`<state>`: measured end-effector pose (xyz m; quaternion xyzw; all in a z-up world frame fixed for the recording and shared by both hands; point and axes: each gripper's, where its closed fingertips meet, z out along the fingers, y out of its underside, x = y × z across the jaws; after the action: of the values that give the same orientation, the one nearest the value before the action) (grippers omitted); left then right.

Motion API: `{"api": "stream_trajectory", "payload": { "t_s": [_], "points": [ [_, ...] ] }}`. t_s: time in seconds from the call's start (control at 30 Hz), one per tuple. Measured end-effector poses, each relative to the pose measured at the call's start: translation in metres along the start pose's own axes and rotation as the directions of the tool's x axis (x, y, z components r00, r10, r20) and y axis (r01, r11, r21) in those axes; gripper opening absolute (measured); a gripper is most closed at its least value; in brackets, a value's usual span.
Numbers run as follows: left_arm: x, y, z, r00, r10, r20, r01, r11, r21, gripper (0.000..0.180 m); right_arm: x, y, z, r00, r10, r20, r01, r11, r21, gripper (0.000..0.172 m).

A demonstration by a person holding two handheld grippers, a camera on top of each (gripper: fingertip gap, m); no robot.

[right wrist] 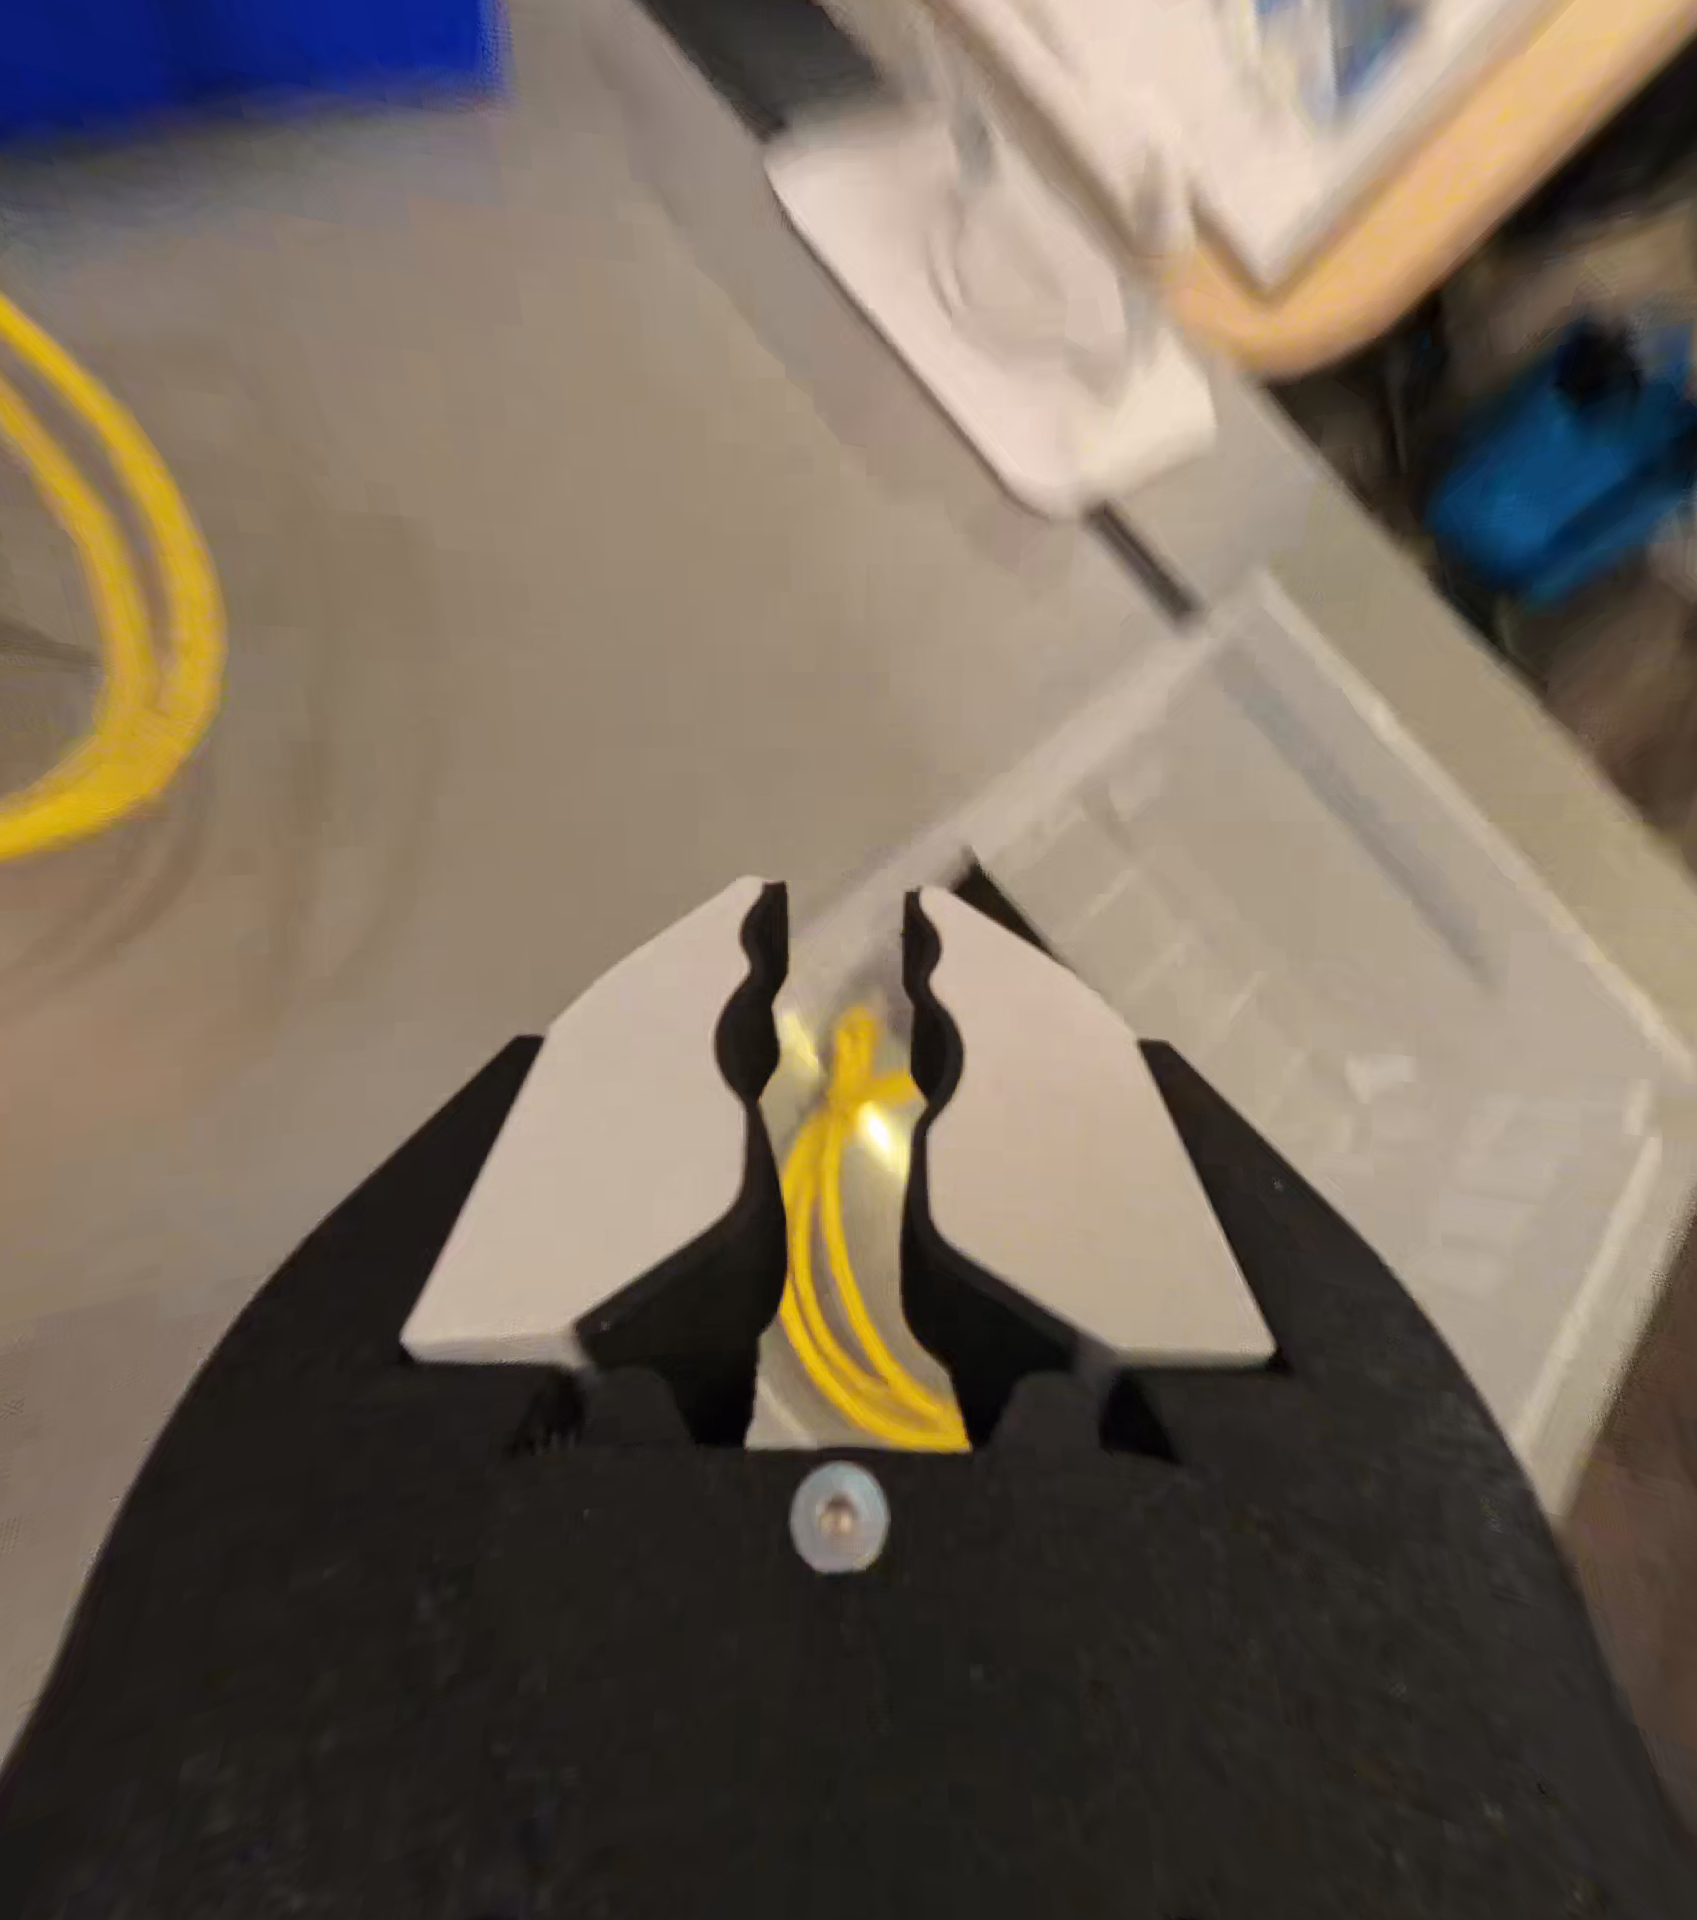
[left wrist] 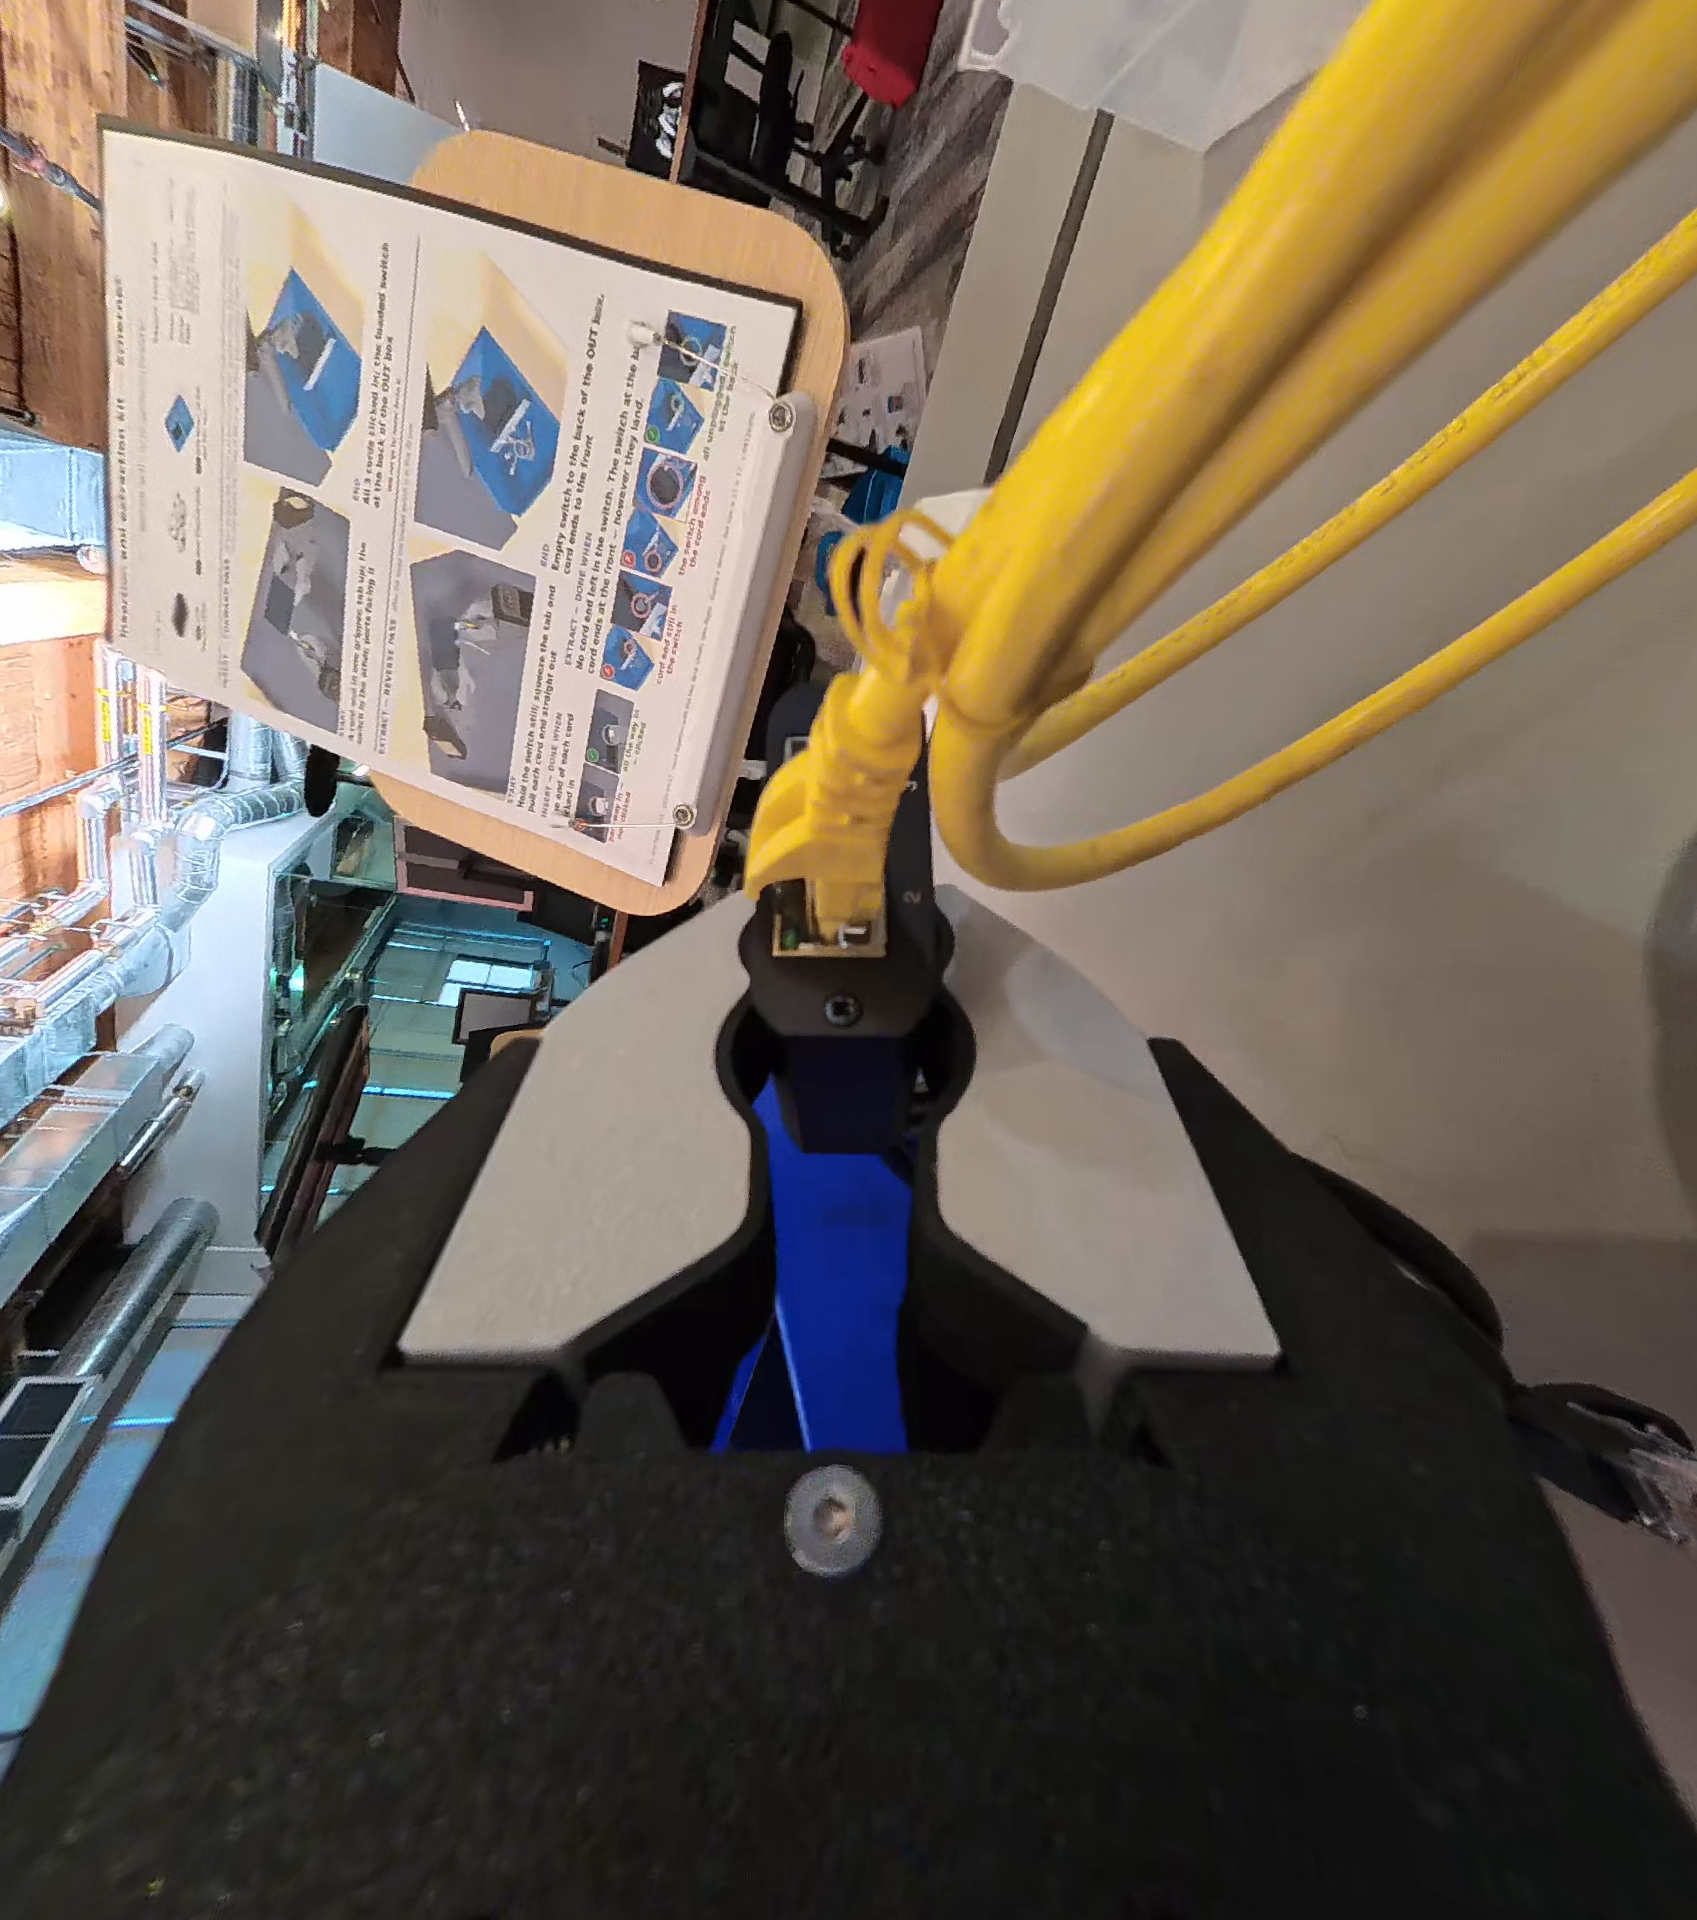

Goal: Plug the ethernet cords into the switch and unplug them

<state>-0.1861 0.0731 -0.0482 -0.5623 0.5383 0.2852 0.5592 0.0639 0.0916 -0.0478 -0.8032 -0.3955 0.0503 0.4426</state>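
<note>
The switch [left wrist: 839, 997] is squeezed in the left gripper [left wrist: 844, 1023] and held still, likely so plugs go in and out easily. One yellow cord [left wrist: 849, 790] is plugged in. Nothing is held by the right gripper [right wrist: 844, 914], parted over the table [right wrist: 511, 520].

Yellow is being shown by the ethernet cords [left wrist: 1270, 436] and their plug boots [left wrist: 844, 790]. Black and deep blue are being shown by the switch [left wrist: 839, 997]. Pale grey is being displayed by the table [right wrist: 511, 468], light wood by the board [left wrist: 813, 312], blue by a blurred box [right wrist: 200, 62].
</note>
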Motion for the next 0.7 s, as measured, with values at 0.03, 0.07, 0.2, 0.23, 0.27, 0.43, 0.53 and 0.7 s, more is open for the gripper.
{"api": "stream_trajectory", "payload": {
  "t_s": [0.03, 0.07, 0.2, 0.23, 0.27, 0.43, 0.53, 0.7],
  "points": [
    [0.000, -0.002, -0.001, 1.000, -0.012, -0.008, 0.013, 1.000, 0.015, 0.025, -0.016, -0.022, -0.006, 0.997, -0.056, 0.059, 0.049, 0.994, 0.102, 0.020],
    [0.001, -0.006, -0.002, 0.999, -0.028, -0.021, 0.029, 0.999, 0.040, 0.025, -0.036, -0.043, -0.012, 0.985, -0.122, 0.125, 0.095, 0.974, 0.203, 0.020],
    [0.010, -0.029, -0.013, 0.972, -0.133, -0.196, 0.169, 0.969, 0.183, 0.025, -0.125, -0.093, -0.026, 0.844, -0.383, 0.375, 0.166, 0.852, 0.496, 0.025],
    [0.013, -0.034, -0.017, 0.956, -0.157, -0.247, 0.211, 0.955, 0.209, 0.025, -0.138, -0.100, -0.024, 0.821, -0.424, 0.383, 0.179, 0.827, 0.532, 0.025],
    [0.014, -0.038, -0.020, 0.939, -0.182, -0.292, 0.252, 0.941, 0.225, 0.025, -0.149, -0.107, -0.021, 0.799, -0.467, 0.378, 0.200, 0.800, 0.566, 0.025],
    [0.025, -0.061, -0.042, 0.858, -0.172, -0.484, 0.370, 0.861, 0.349, 0.025, -0.191, -0.126, -0.012, 0.675, -0.657, 0.335, 0.309, 0.664, 0.681, 0.023],
    [0.028, -0.066, -0.048, 0.819, -0.178, -0.546, 0.421, 0.832, 0.361, 0.025, -0.211, -0.130, -0.013, 0.613, -0.703, 0.359, 0.319, 0.637, 0.702, 0.024],
    [0.031, -0.067, -0.050, 0.791, -0.174, -0.586, 0.448, 0.818, 0.362, 0.025, -0.217, -0.131, -0.010, 0.594, -0.727, 0.345, 0.343, 0.617, 0.708, 0.021]
  ]
}}
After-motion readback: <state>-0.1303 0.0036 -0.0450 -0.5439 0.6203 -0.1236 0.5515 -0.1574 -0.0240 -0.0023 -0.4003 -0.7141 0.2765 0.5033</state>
